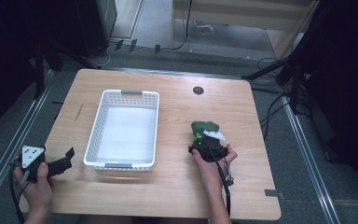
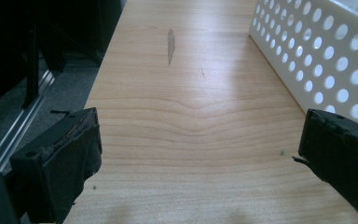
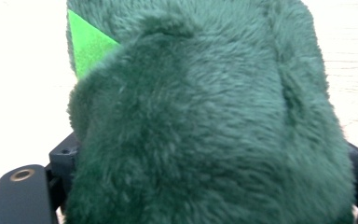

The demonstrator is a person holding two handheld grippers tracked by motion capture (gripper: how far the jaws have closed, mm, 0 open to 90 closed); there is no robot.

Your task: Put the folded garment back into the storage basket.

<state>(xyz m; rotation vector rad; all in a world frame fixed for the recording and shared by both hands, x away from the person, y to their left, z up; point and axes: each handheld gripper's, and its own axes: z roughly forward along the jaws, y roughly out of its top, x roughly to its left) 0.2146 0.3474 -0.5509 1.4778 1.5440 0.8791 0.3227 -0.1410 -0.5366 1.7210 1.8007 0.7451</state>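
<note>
A dark green plush toy [image 1: 204, 127] with a bright green felt piece [image 3: 88, 46] lies on the wooden table [image 1: 177, 182], right of the middle. My right gripper [image 1: 205, 138] is pushed up against it from the near side. In the right gripper view the toy [image 3: 205, 116] bulges between the two jaws, which stand wide at either side and do not squeeze it. My left gripper [image 1: 67, 158] hovers open at the table's front left corner with nothing between its jaws [image 2: 200, 144]. It points along the table beside the white basket [image 1: 121, 93].
The white perforated basket [image 2: 317, 56] stands left of centre with nothing in it. A dark round hole [image 1: 198, 90] sits in the tabletop at the back. Cables and dark stands [image 1: 279, 74] surround the table on the floor.
</note>
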